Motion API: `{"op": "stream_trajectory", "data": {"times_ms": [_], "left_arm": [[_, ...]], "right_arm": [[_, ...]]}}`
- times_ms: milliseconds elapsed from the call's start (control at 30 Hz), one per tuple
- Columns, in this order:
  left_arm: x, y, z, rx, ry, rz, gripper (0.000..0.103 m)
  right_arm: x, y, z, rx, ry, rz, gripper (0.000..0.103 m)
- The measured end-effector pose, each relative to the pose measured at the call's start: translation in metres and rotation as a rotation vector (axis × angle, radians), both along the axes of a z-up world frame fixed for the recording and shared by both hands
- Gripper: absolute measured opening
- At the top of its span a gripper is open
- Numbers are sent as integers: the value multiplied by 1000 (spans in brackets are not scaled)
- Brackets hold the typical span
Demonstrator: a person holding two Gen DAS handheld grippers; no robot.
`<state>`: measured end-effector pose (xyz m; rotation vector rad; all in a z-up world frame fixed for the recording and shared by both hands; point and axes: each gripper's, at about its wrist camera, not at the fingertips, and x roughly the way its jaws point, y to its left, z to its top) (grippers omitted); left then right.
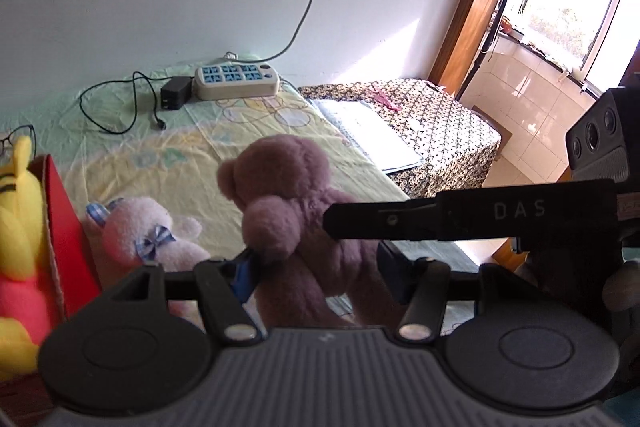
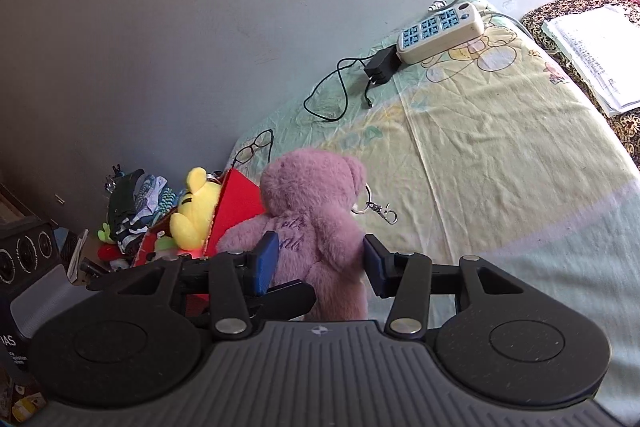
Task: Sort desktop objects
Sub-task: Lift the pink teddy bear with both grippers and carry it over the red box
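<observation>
A mauve plush bear [image 1: 296, 203] is held upright above the bed sheet; it also shows in the right wrist view [image 2: 312, 211]. My left gripper [image 1: 316, 267] is shut on the bear's lower body. My right gripper [image 2: 318, 259] also clamps the bear's body between its blue pads [image 2: 266, 259]; its black finger [image 1: 440, 215] crosses the left wrist view. A pale pink plush with blue bows [image 1: 148, 231] lies on the sheet to the left. A red box [image 2: 236, 203] holds a yellow plush [image 2: 196, 207].
A power strip [image 1: 236, 81] and a black adapter [image 1: 175, 93] with its cable lie at the far end by the wall. Glasses [image 2: 254, 147] and a key clasp [image 2: 380, 211] lie on the sheet. Papers [image 1: 368, 131] lie on a patterned cloth to the right.
</observation>
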<state>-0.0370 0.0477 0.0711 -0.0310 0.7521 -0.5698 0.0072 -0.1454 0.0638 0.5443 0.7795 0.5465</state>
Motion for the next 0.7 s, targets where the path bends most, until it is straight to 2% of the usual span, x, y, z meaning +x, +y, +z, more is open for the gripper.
{"op": "stream_trajectory", "data": {"times_ms": [233,433,700], "left_arm": [[-10,64,32,-25,-85,27,59],[-20,119,52,-54,-151,54,59],[-22,187,60,-27,-200,97,59]], "right_arm": [[-10,57,26,54,-93,-12,49],[-15,106,46,59,-169,-1,49],[-9,174,53,70,-218,17,49]]}}
